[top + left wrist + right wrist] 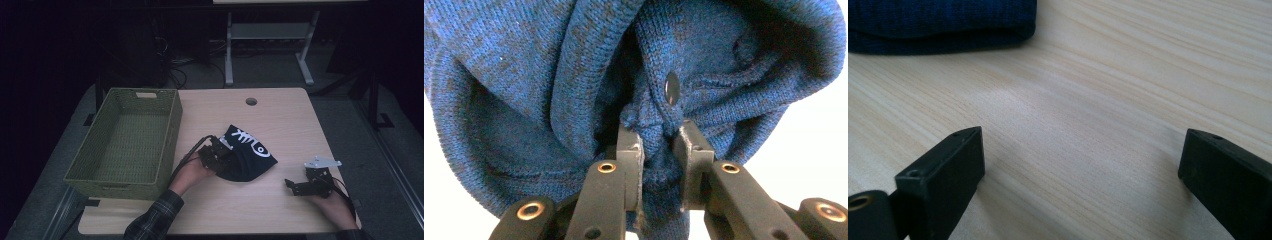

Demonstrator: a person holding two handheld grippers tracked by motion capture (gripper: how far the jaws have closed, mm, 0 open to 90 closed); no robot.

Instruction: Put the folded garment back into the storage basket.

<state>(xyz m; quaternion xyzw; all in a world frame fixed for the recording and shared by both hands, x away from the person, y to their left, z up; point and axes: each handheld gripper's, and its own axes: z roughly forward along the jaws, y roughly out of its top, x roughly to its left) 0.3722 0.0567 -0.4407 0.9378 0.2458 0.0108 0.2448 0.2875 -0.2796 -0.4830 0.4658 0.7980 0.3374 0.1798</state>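
1. Far left of the table (280, 115) there's the green woven basket (131, 142), sitting near the table's left edge with its inside bare.
2. Just right of it comes my left gripper (218, 157), and its jaws are clamped tight on a bunched fold of the dark blue knit cloth (247, 155). In the left gripper view the cloth (574, 85) is pinched right between my two pads, with a small dark snap button (672, 88) just above the pinch.
3. The cloth itself lies mid-table, a bit toward the front, white print facing up, well apart from the basket.
4. Far right, my right gripper (300, 186) rests near the table's front right corner, jaws wide apart with nothing between them but bare wood. In the right gripper view the cloth's edge (943, 25) sits off at the upper left.
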